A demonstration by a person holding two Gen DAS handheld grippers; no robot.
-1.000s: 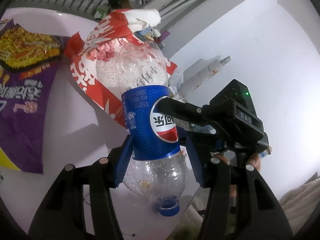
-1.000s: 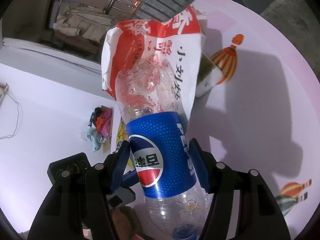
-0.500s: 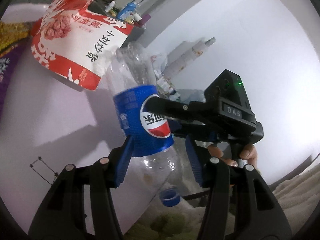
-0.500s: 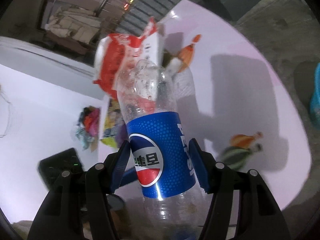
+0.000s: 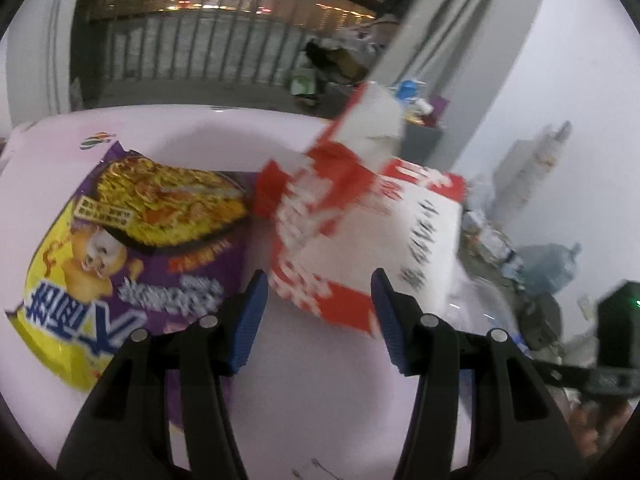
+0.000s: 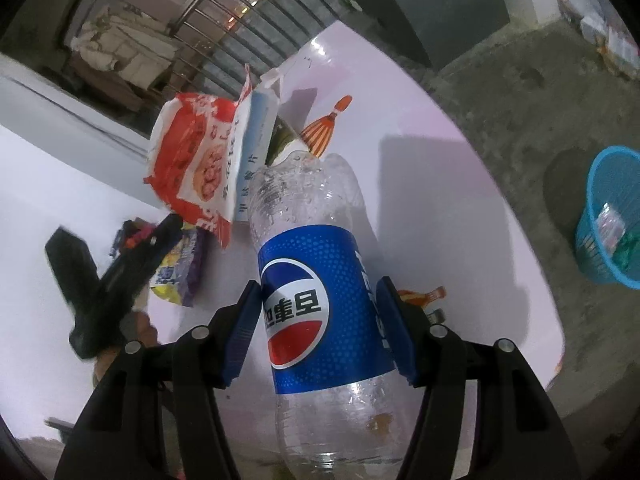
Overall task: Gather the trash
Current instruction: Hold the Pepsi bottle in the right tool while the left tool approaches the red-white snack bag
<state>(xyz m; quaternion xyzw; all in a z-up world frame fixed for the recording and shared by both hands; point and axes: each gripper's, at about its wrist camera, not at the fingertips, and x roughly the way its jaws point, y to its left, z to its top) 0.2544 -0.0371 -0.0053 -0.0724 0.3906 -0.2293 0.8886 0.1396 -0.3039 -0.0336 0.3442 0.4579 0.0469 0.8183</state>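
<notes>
From our right wrist we see the right gripper (image 6: 320,332) clamping a Pepsi bottle (image 6: 316,280), blue basket (image 6: 610,216) on the floor, from our left wrist the left gripper (image 5: 318,320) parted, empty, facing a red snack bag (image 5: 360,220) and purple noodle packet (image 5: 132,248) on the worktop (image 5: 312,400).

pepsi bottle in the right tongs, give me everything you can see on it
The clear plastic Pepsi bottle has a blue wrap label with the round red, white and blue logo and Chinese characters. It looks empty, dimpled and slightly crumpled, with small brownish specks inside near the neck end. It is held base away from the camera, neck toward it; the cap is out of view. The right tongs clamp it across the label, blue pads on both sides, above the pale pink table. Nothing else visibly touches it.
</notes>
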